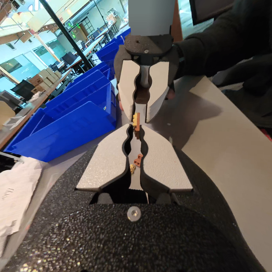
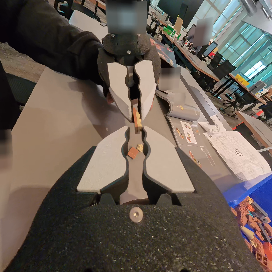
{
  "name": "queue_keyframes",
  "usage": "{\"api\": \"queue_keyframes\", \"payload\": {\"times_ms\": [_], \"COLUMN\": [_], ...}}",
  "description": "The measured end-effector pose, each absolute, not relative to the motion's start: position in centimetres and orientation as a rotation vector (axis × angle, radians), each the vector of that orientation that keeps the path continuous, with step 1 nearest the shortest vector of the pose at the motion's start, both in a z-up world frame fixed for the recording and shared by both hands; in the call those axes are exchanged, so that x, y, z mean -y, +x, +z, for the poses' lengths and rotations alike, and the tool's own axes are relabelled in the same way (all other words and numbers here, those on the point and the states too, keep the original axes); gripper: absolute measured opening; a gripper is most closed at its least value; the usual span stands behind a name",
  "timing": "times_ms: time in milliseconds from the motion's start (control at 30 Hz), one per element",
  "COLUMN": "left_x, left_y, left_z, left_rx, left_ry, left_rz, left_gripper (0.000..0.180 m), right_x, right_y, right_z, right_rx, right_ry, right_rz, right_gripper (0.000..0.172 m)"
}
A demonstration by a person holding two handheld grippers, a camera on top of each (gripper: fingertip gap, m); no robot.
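1. Grey table [image 2: 51,132] under both tongs, blue plastic bins [image 1: 66,132] beside.
2. Left tongs [image 1: 135,126] narrow, clamping brown-and-yellow studded brick assembly [image 1: 136,125].
3. Right tongs [image 2: 136,129] narrow, fingertips around same assembly's other end, grip unclear.
4. Loose small brown and tan bricks [image 2: 134,151] on table below.

Brown-and-tan brick stack [image 1: 136,126], blue bins [image 1: 70,129]

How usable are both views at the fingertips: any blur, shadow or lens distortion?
Left wrist view: brick assembly sharp; crumpled paper at the left edge smeared, blue bins stretched by the wide lens. Right wrist view: assembly slightly soft, broad soft shadows on the grey table, open booklet clear.
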State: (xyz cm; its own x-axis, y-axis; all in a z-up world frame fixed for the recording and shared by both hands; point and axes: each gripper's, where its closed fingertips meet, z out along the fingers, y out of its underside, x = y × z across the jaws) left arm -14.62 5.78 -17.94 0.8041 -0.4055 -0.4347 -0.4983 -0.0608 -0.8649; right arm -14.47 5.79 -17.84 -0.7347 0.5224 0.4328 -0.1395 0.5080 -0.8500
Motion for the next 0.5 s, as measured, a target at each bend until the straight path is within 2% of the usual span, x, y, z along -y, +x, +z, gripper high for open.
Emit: {"api": "queue_keyframes", "payload": {"times_ms": [100,333,367,400,433,500], "left_x": [-5.70,-5.82,-5.94,-6.06,-6.14,-6.21], "left_y": [-14.45,-14.43,-14.61,-14.78,-14.85,-14.91], "left_z": [-17.81,-17.97,-17.94,-17.86,-17.71,-17.31], "left_rx": [-0.697,-0.617,-0.583,-0.539,-0.499,-0.447], "left_ry": [-1.677,-1.717,-1.724,-1.731,-1.731,-1.712], "left_rz": [0.027,-0.120,-0.148,-0.191,-0.242,-0.314], "left_gripper": [0.008,0.008,0.008,0.008,0.007,0.007], "right_x": [-5.87,-5.96,-6.08,-6.20,-6.23,-6.16], "right_y": [-14.56,-14.67,-14.89,-15.06,-15.11,-15.09], "right_z": [-17.79,-17.91,-17.85,-17.81,-17.83,-17.69], "right_rx": [2.070,2.103,2.093,2.084,2.085,2.082], "right_ry": [-0.331,-0.405,-0.437,-0.458,-0.467,-0.479], "right_rz": [1.264,1.336,1.344,1.344,1.345,1.370], "right_gripper": [0.008,0.008,0.010,0.023,0.026,0.020]}}
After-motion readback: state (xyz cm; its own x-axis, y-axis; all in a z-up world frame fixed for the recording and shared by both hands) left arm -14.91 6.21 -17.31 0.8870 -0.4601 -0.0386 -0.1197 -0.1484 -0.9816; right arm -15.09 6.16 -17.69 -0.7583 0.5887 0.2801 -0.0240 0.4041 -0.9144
